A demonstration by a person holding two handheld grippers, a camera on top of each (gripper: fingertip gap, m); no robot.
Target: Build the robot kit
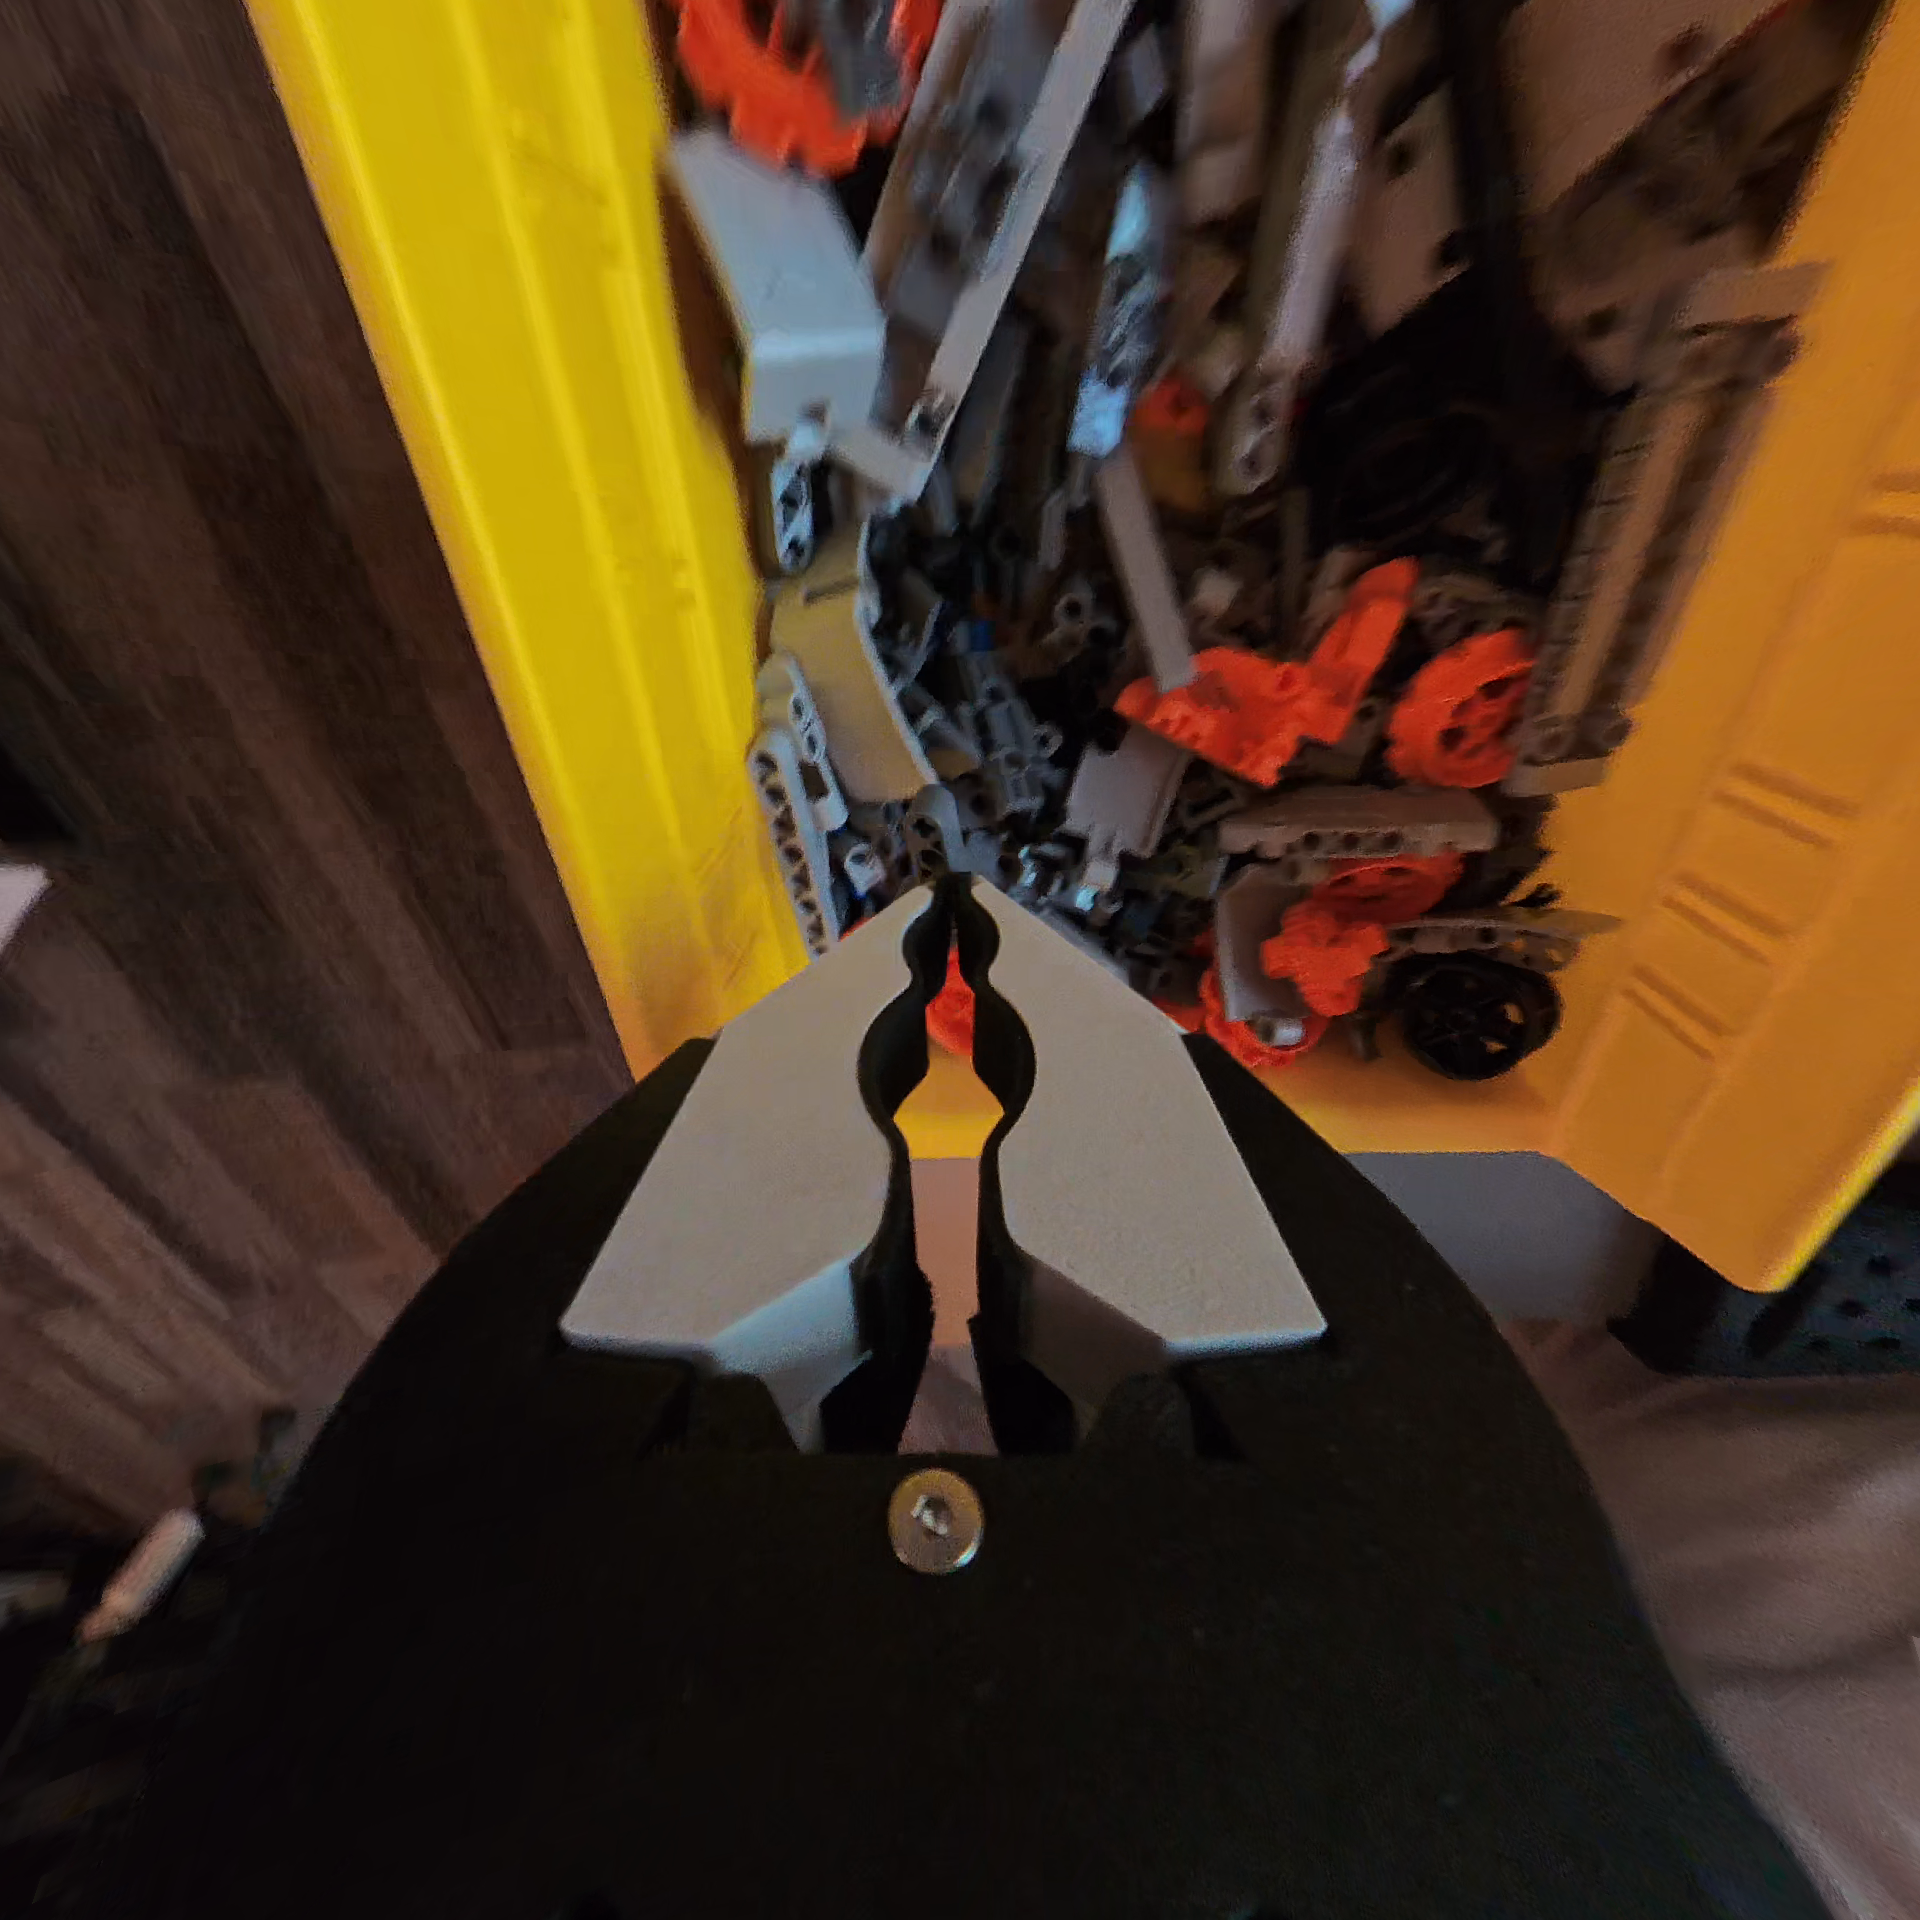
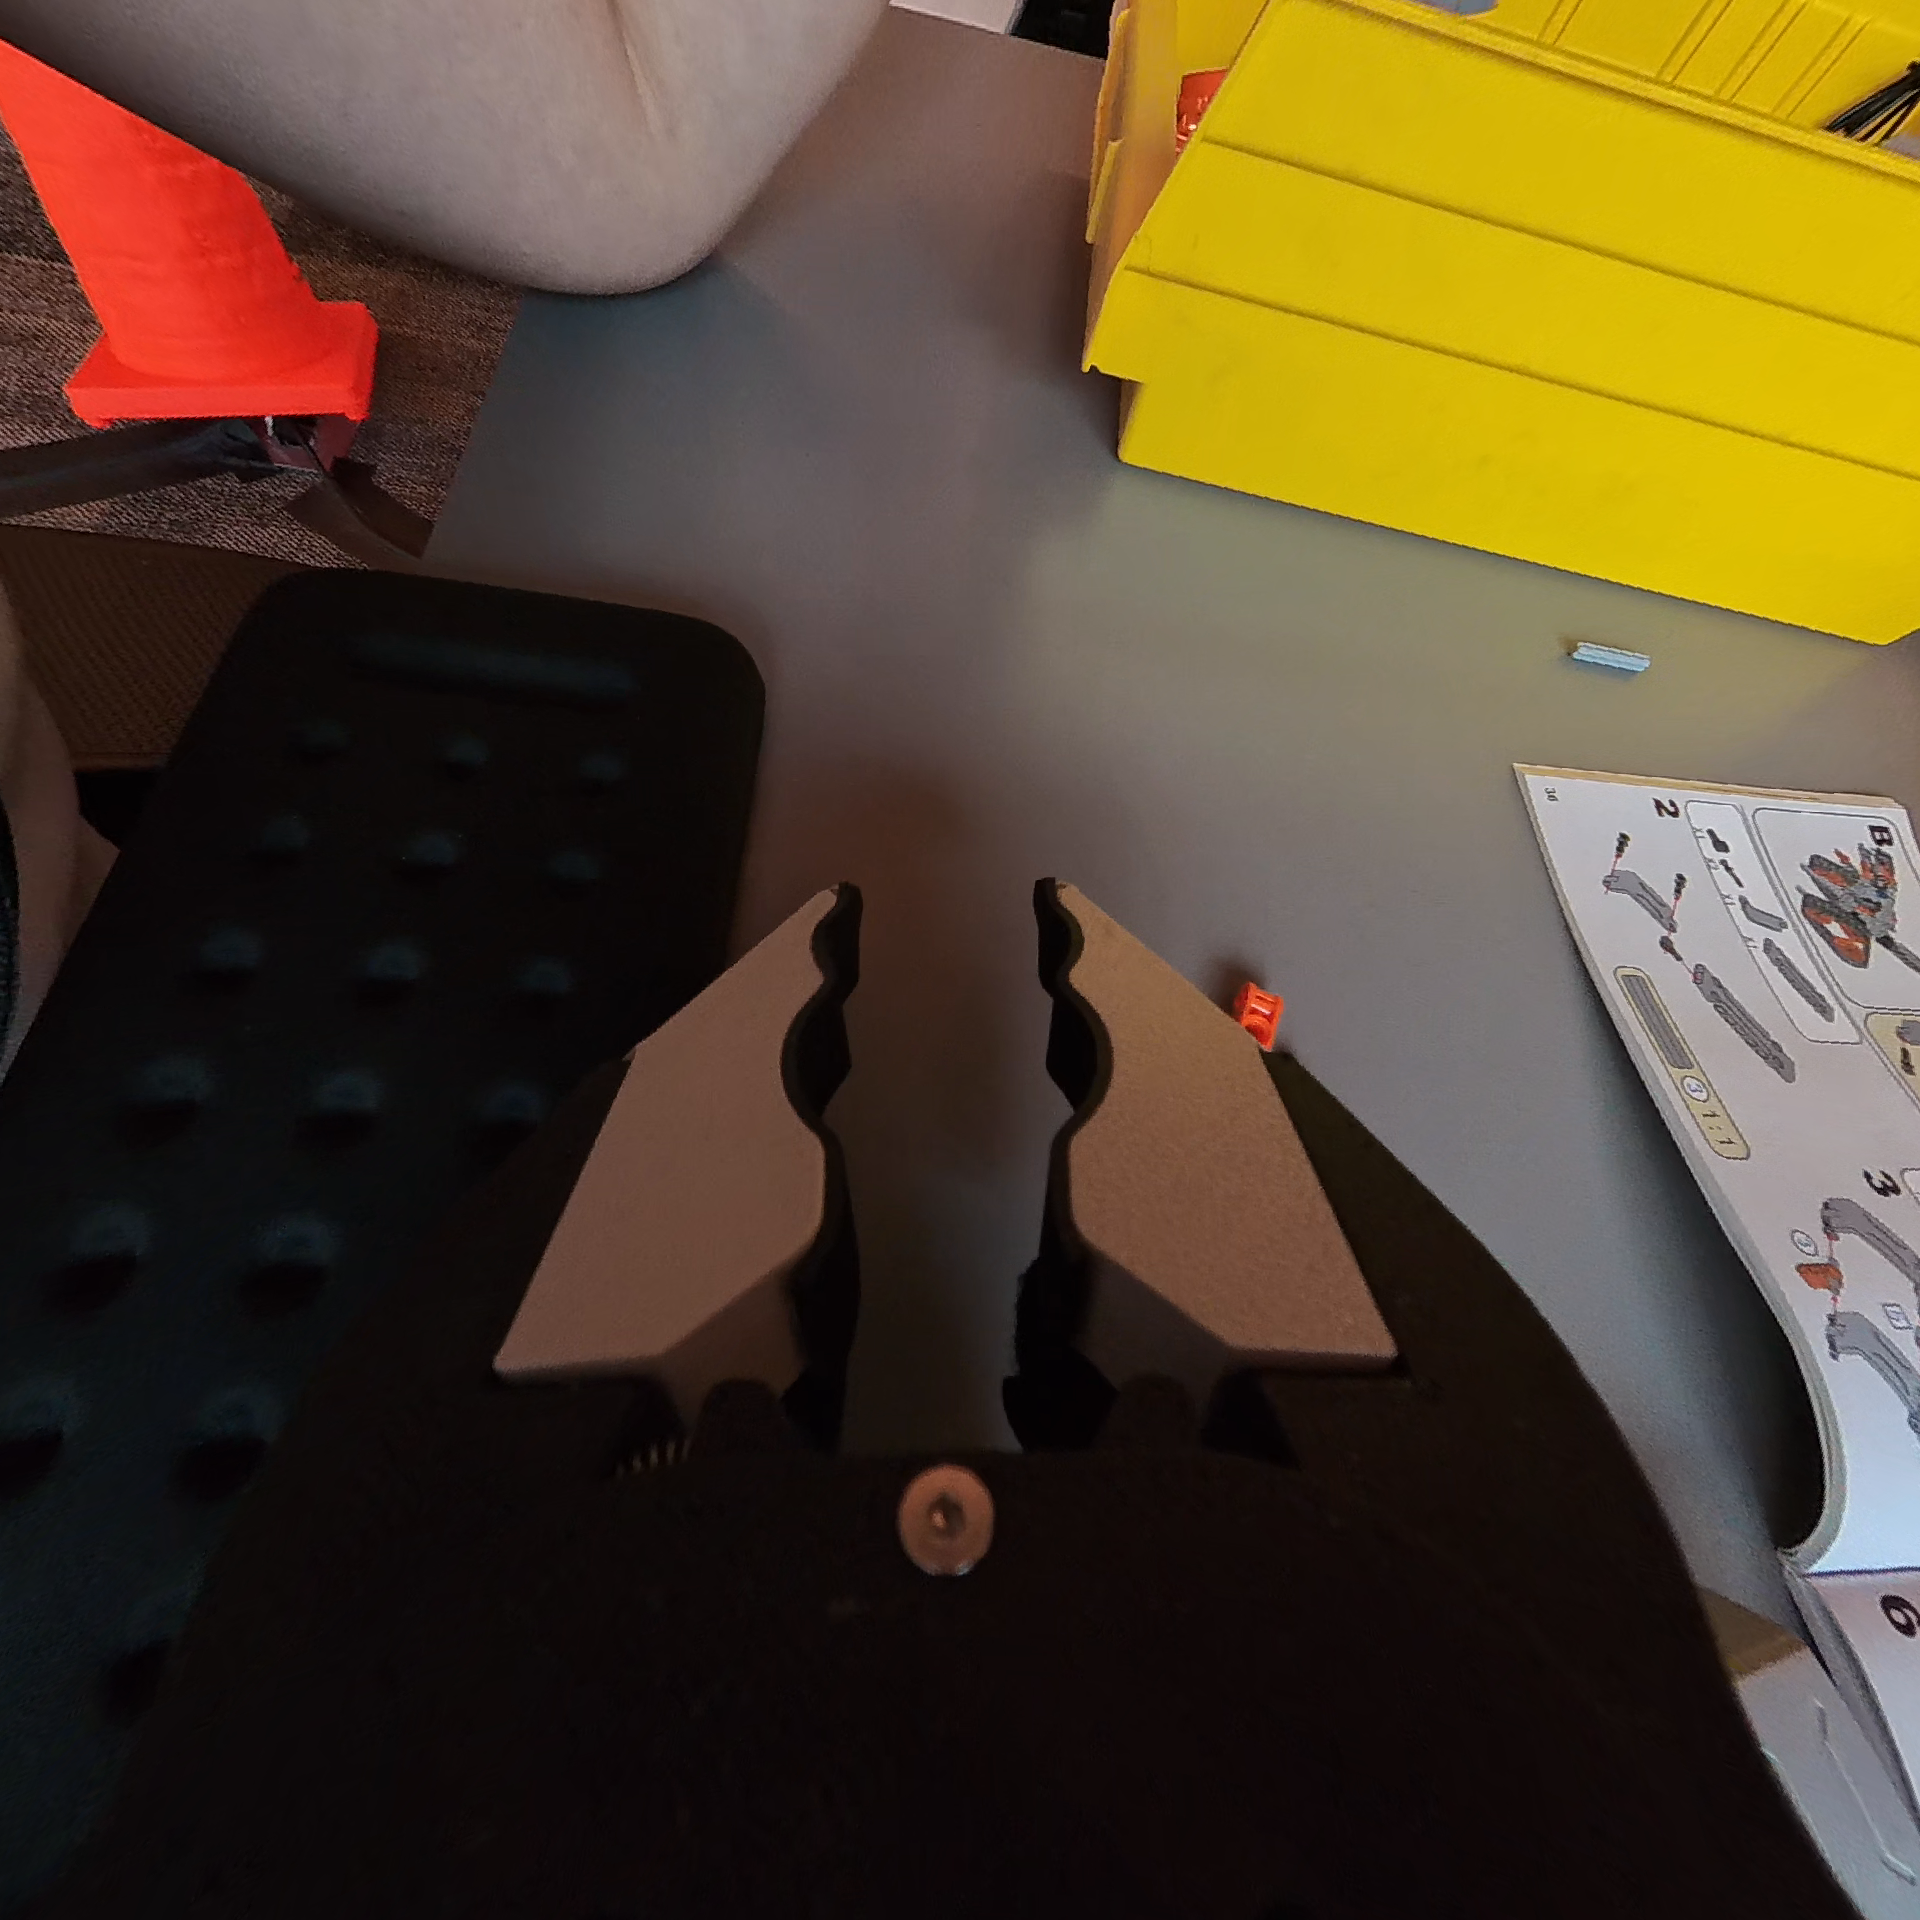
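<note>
1. The left gripper [image 1: 951,899] has its jaws pressed nearly together. The tips appear to pinch a small grey piece [image 1: 935,831], though blur makes the hold hard to confirm.
2. That piece sticks out beyond the tips. Its long axis looks roughly in line with the jaws and points away into the bin.
3. Just past it is a heap of building parts [image 1: 1039,644] inside an open yellow bin [image 1: 540,520]. The heap is made of grey beams, dark pins, orange parts [image 1: 1257,707] and a black wheel [image 1: 1475,1013] near the bin's front lip.
4. Beside the bin's left wall is dark wooden flooring [image 1: 208,623].
5. The right gripper [image 2: 948,904] has its jaws spread and holds nothing. It hovers over a bare stretch of the grey counter [image 2: 935,623].
6. A tiny orange piece [image 2: 1259,1010] lies on the counter just beside the right finger.
7. A black studded pad [image 2: 364,935] lies by the counter's left edge, under the left finger.
8. An open instruction booklet [image 2: 1714,1039] lies toward the right edge, and beyond it is a small pale bar [image 2: 1605,658], lying crosswise.
9. Stacked yellow bins [image 2: 1507,364] fill the far right corner.
10. Off the far left corner are an orange cone [image 2: 187,281] and a pale cushion [image 2: 468,125]
</note>
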